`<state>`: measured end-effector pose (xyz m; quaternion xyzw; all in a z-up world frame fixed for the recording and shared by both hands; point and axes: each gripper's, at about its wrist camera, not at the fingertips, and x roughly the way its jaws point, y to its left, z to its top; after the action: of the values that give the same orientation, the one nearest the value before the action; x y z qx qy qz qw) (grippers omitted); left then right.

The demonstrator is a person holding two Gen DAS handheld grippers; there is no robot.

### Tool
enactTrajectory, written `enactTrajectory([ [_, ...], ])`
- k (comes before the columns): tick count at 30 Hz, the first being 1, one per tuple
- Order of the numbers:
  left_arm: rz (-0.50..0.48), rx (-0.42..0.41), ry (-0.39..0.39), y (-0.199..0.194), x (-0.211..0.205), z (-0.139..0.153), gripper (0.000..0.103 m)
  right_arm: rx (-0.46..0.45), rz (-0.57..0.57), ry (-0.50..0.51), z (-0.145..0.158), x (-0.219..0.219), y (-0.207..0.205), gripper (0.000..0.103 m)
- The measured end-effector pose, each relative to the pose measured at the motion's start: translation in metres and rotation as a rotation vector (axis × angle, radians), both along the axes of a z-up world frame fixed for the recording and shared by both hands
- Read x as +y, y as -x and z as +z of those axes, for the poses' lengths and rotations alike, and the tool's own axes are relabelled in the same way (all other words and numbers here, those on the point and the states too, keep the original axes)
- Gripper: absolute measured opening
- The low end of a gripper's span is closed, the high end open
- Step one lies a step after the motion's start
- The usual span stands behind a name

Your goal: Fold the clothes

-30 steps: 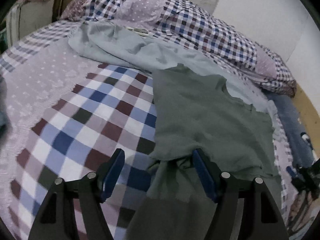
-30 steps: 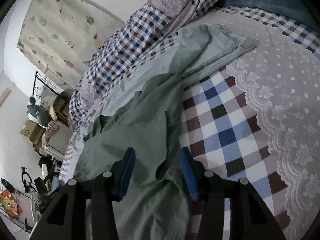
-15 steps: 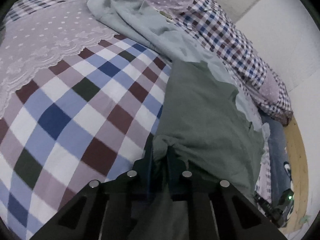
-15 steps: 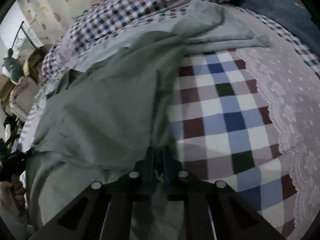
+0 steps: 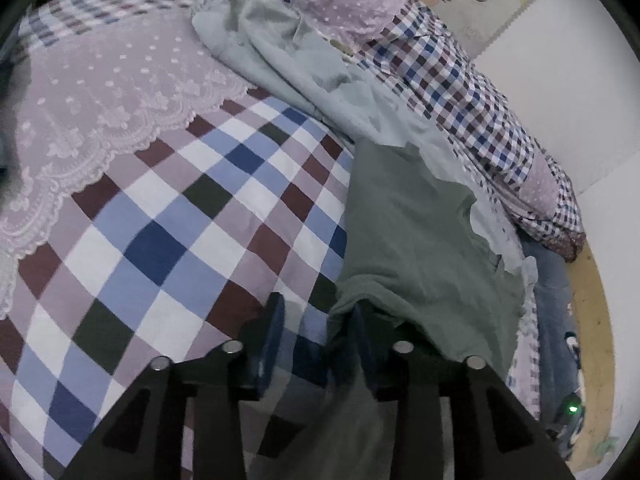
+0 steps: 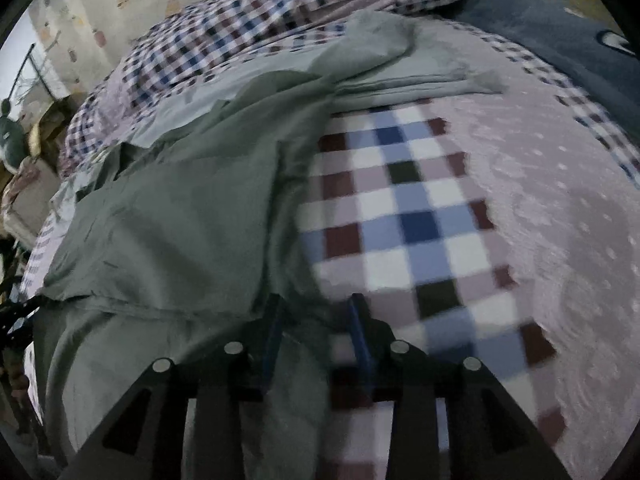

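Blue-padded fingers (image 5: 276,320) of the left gripper (image 5: 316,324) are seen parted, with checked bedding visible in the gap between them; the hem of a dark green garment (image 5: 416,240) is draped over the inner side of one finger, but it is not pinched. In the right wrist view the right gripper (image 6: 316,320) is likewise held apart, its two blue fingers (image 6: 274,328) spread over the edge where the dark green garment (image 6: 192,216) meets the bedspread, and nothing is clamped between them. One dark green garment is counted; it is laid flat on the bed, with one layer doubled over another so that a folded edge is shown near the grippers. Beneath and beyond it a second, paler grey-green garment (image 5: 288,56) is spread in rumpled folds toward the far side of the bed, its far end reaching the quilt. Both are carried by a bedspread (image 5: 172,232) of large blue, maroon, white and dark checks, bordered by a lilac lace panel (image 5: 100,92) with white dots. One bunched quilt (image 5: 448,72) in small blue and maroon checks is heaped along the white wall (image 5: 552,92). A blue denim piece (image 5: 550,320) is seen at the bed's edge beyond the green garment. A pale curtain (image 6: 80,16) printed with small fruit motifs is hung in the background of the right wrist view, which is blurred.
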<state>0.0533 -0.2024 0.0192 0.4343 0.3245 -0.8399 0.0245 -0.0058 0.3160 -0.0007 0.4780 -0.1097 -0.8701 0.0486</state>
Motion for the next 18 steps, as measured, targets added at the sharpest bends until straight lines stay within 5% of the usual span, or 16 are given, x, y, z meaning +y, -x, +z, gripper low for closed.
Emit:
enactTrajectory([
  [6, 0.018, 0.039, 0.090, -0.016, 0.005, 0.011, 0.077, 0.048, -0.045, 0.016, 0.025, 0.010, -0.048, 0.035],
  [18, -0.016, 0.087, 0.082, -0.126, 0.001, 0.014, 0.077, 0.035, 0.022, 0.006, 0.028, -0.015, -0.210, 0.035],
])
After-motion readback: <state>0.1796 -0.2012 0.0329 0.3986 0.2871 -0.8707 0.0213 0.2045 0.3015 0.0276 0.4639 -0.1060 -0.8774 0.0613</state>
